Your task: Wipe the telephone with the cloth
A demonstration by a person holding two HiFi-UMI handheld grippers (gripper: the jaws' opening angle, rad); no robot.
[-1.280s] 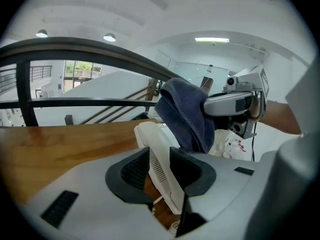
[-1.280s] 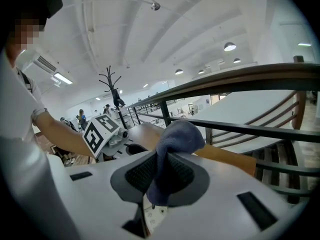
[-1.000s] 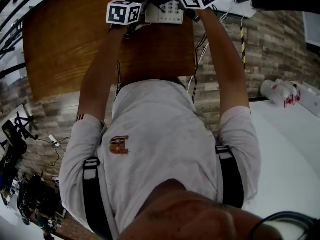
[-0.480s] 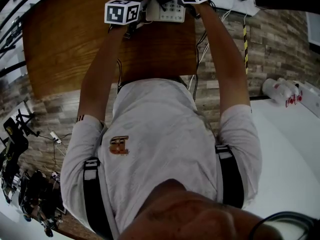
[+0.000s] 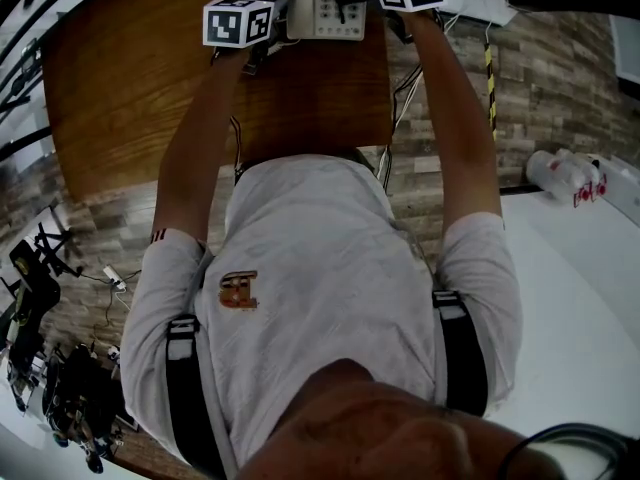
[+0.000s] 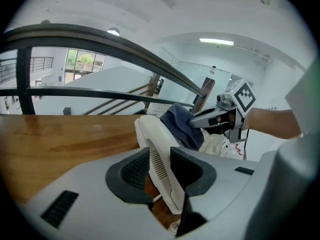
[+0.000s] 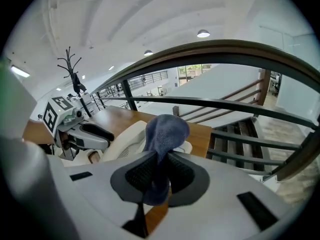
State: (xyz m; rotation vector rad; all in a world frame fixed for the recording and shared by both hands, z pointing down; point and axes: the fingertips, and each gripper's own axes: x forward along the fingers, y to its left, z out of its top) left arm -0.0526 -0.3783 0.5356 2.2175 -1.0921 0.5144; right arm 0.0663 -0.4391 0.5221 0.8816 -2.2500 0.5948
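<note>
Handset (image 6: 152,134) of the white telephone (image 5: 325,13) sits between the pads of my left hand-held gripper (image 6: 161,168). Both pads lie against its sides while the jaws are easing open. The handset runs away from that gripper over the wooden desk (image 6: 50,144). I cannot tell whether it is lifted clear of the phone body.

My right hand-held gripper (image 7: 157,176) faces the left one from just beyond the handset's far end. It is clamped tight on the blue cloth (image 7: 165,129). The lower part of the cloth is pinched flat between the pads. The rest bulges out past the jaw tips and rests on the far end of the handset.

In the head view the telephone, keypad up, lies at the desk's far edge. The left hand-held gripper is just beside its left side and the right hand-held gripper is at its right side, so the phone sits between the two.
</note>
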